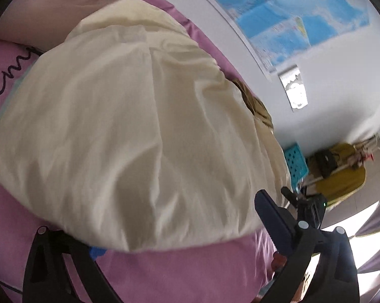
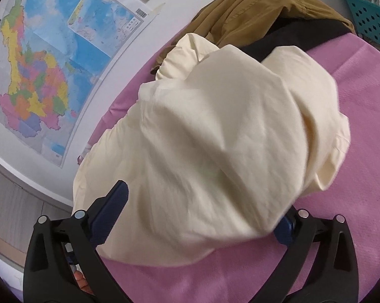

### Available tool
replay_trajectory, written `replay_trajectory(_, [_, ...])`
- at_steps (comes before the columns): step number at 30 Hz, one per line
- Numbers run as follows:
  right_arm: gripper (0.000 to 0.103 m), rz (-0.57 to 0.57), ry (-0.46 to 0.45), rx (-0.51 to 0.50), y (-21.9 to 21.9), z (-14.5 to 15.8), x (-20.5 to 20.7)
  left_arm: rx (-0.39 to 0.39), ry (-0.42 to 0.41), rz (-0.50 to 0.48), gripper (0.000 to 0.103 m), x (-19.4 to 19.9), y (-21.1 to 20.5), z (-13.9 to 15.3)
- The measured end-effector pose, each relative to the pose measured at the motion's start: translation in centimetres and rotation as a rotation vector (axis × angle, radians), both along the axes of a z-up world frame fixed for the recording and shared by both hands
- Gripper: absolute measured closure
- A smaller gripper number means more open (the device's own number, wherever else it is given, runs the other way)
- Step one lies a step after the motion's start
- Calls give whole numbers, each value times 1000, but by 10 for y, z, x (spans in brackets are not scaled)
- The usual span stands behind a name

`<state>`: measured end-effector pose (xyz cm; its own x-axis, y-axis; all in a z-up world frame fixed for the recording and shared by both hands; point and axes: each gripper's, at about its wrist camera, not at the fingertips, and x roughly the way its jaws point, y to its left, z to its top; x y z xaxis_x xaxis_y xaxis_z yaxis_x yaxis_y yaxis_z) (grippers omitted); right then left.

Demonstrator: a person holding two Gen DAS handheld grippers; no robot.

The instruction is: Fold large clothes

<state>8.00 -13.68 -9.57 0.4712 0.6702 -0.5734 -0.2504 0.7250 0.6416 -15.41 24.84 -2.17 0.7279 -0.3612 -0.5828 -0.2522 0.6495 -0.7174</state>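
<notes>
A large cream garment (image 1: 129, 131) lies bunched on a pink bed sheet (image 1: 180, 275); it also fills the right wrist view (image 2: 215, 139). My left gripper (image 1: 174, 229) is open, its jaws wide apart at the garment's near edge; the left finger is hidden under the cloth. My right gripper (image 2: 200, 217) is open too, its jaws straddling the garment's near edge, the right finger (image 2: 286, 229) partly covered by cloth. Neither holds the fabric.
A brown garment (image 2: 255, 7) and a black one (image 2: 298, 35) lie at the bed's far end. A teal perforated basket (image 2: 369, 17) stands beyond them. A map (image 2: 46, 60) hangs on the white wall beside the bed. A pink pillow with lettering (image 1: 5, 75) is at left.
</notes>
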Motion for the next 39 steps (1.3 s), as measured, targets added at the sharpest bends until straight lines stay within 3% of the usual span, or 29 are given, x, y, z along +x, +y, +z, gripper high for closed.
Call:
replay_trajectory(4, [4, -18, 6, 14, 5, 2, 7, 13, 21, 44, 6, 10, 1, 0])
replay_trajectory(8, [4, -28, 1, 20, 10, 3, 11, 107, 48, 64, 6, 24, -6, 2])
replay_trajectory(14, [5, -37, -31, -9, 19, 4, 11, 168, 46, 101, 6, 37, -8, 2])
replay_trajectory(20, [16, -61, -27, 7, 18, 1, 15, 206, 58, 103, 7, 42, -13, 4])
replay_trajectory(25, [4, -49, -39, -18, 34, 2, 16, 225, 64, 101, 7, 45, -14, 4])
replay_trajectory(31, [5, -64, -42, -24, 40, 2, 20, 194, 59, 83, 6, 50, -9, 3])
replay_trajectory(33, [9, -60, -45, -45, 42, 3, 21, 176, 60, 84, 6, 51, -6, 2])
replay_trajectory(35, [24, -56, -36, -41, 41, 1, 23, 161, 63, 86, 6, 53, -5, 2])
replay_trajectory(39, [40, -30, -15, 6, 37, -4, 28, 169, 73, 81, 8, 55, -4, 2])
